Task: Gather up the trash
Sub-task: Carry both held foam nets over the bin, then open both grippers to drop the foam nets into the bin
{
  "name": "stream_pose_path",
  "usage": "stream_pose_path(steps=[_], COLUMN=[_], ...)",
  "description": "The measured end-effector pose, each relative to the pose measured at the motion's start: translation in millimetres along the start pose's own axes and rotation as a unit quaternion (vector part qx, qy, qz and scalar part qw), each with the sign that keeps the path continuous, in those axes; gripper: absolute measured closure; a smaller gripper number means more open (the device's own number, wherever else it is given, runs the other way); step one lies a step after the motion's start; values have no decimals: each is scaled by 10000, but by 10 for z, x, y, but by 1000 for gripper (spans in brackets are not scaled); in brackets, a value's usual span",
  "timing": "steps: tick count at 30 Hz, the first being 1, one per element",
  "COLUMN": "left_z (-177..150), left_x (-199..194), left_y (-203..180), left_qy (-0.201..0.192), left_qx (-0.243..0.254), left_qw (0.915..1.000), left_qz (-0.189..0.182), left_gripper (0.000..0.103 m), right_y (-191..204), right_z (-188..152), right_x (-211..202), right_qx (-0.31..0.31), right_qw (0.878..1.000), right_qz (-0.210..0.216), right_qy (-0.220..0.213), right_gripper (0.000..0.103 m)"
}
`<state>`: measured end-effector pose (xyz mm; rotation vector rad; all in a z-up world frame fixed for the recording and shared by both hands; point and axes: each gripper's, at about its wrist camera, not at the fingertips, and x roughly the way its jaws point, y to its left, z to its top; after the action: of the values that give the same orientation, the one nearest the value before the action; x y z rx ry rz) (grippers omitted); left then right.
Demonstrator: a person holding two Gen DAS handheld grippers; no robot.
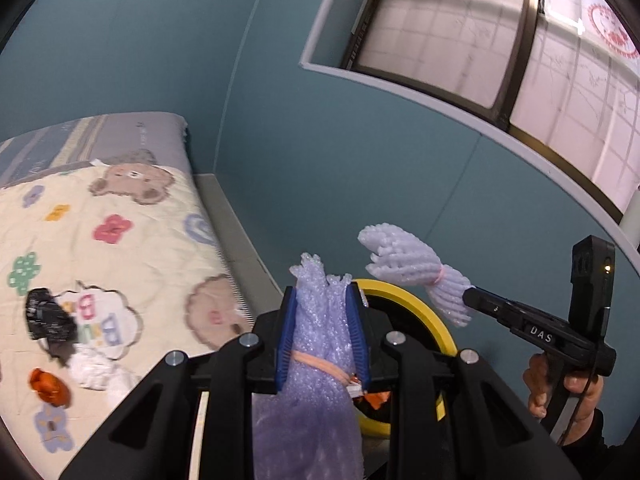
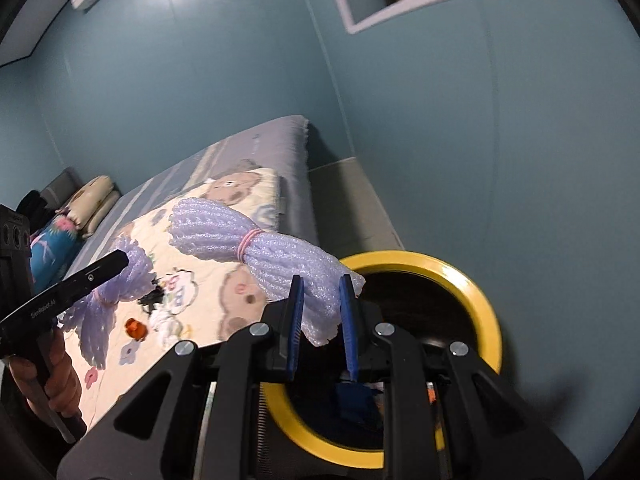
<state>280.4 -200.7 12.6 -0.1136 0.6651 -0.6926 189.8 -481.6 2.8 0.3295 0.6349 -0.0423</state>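
Both grippers clamp purple foam bundles near the yellow-rimmed bin [image 2: 472, 280]: the right gripper [image 2: 322, 312] holds its bundle [image 2: 256, 248] at the rim, long axis slanting away bedward, while the left gripper [image 1: 322, 320] holds its own [image 1: 320, 328] just short.

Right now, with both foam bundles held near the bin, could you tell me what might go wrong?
1. The right gripper pinches only the end of its pale purple foam-net bundle; the long free end could catch the yellow-rimmed bin and tip out.
2. The left gripper holds its own purple foam-net bundle beside the bin, so the two could collide over the opening.
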Motion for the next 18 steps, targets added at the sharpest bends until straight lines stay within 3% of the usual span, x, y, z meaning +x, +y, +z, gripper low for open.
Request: stream_pose_path(steps=[11,18], left_z=[-128,-248], left_x=[652,993], left_y=[-389,-472], left_qy=[346,657], left_qx=[43,1], left_qw=[9988,9976], left_qz=[-340,-232], left_gripper=[79,79], right_y=[-476,-668], right_z=[-168,-311], right_x=[114,262], right_qx=[401,551], right_qw=[9983,9955], right_qz=[-385,-705], right_qy=[170,320], right_gripper=[85,85])
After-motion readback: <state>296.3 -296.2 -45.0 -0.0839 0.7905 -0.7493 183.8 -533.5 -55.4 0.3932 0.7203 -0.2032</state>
